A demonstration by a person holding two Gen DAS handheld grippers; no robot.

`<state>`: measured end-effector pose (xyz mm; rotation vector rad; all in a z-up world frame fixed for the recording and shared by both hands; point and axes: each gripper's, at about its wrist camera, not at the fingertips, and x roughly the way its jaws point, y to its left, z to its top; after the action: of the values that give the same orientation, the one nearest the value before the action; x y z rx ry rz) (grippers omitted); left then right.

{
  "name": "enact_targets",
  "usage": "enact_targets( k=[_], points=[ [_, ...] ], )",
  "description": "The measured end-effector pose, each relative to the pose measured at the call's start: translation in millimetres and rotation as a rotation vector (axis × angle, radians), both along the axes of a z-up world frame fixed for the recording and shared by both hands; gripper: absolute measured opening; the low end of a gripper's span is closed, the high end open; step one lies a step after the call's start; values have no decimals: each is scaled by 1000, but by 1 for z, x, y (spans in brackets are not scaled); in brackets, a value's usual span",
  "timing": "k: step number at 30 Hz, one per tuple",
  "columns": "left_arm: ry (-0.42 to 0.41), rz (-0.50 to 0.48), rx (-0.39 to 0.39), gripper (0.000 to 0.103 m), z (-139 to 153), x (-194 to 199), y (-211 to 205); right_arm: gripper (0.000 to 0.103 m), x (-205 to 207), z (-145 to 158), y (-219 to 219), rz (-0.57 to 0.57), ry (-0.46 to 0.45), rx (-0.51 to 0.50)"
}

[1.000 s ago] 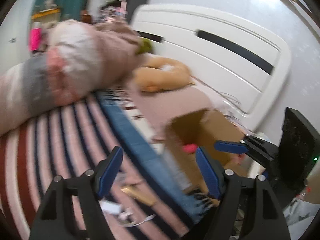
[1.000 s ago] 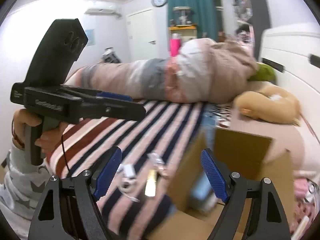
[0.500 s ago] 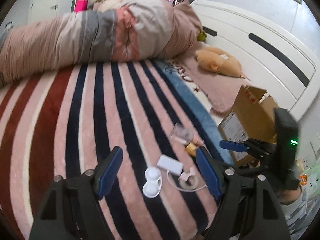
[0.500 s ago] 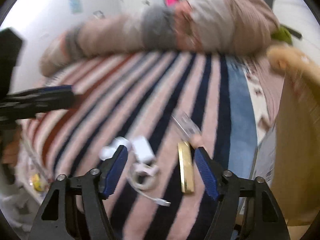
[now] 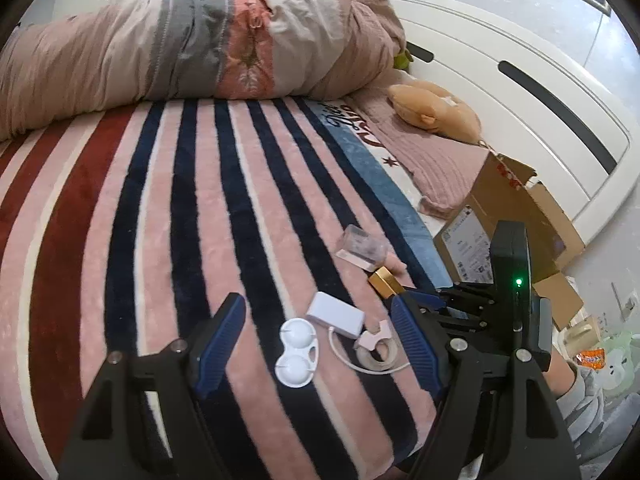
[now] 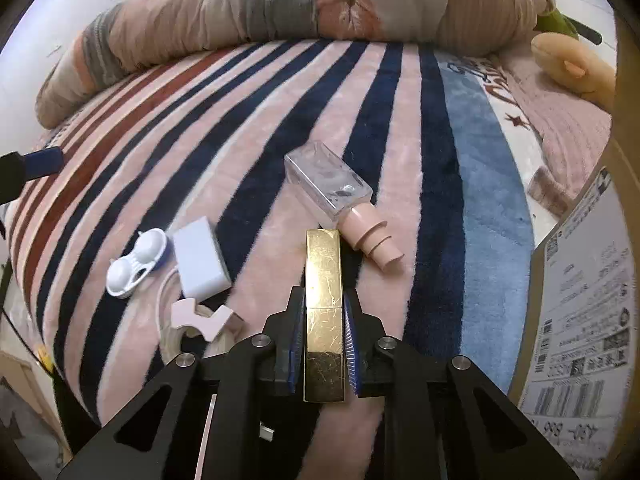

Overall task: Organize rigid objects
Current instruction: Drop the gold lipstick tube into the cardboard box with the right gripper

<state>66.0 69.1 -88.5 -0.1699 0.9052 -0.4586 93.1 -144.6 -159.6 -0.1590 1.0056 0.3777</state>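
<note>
The striped blanket (image 6: pixel 248 128) carries pink, navy and dark red bands, with a light blue strip along its edge. On it, a shiny gold bar (image 6: pixel 324 280) lies beside a clear bottle (image 6: pixel 326 180) with a peach cap; left of the bar sit a white charger (image 6: pixel 200 258) and a white lens case (image 6: pixel 134 262). Right of the bar stands a brown cardboard box (image 5: pixel 516 216) with a white label.

I see a bed (image 5: pixel 120 208) covered by a striped blanket (image 6: pixel 248 112). On it lie a white lens case (image 6: pixel 134 262), a white charger block (image 6: pixel 200 258) with its cable, a tape roll (image 6: pixel 192 334), a clear bottle (image 6: pixel 332 188), a gold bar-shaped case (image 6: pixel 324 280), a rolled quilt (image 5: pixel 192 40), a plush toy (image 5: pixel 436 110) and a cardboard box (image 5: pixel 508 216).
</note>
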Motion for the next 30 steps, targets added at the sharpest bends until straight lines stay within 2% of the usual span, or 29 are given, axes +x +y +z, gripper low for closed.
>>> enact_targets(
  k=[5,13,16,20,25,30],
  points=[
    [-11,-44,-29,72,10,-1,-10,13,-22,30,11,61,-66,66],
    [-54,-135,-111,70,43,-7,-35,13,-58,104,18,188,-200,233],
    [-67,-180,-138,59,58,-9,-49,13,-74,124,10,221,-246,286],
    [-91,-234,-147,31,78,-10,-75,13,-86,142,-10,224,-305,312],
    [-145,-292,-126,29,104,-10,-114,13,-93,160,-53,177,-362,354],
    [-181,-382,-90,29,129,-4,-171,13,-99,176,-101,100,-423,363]
  ],
)
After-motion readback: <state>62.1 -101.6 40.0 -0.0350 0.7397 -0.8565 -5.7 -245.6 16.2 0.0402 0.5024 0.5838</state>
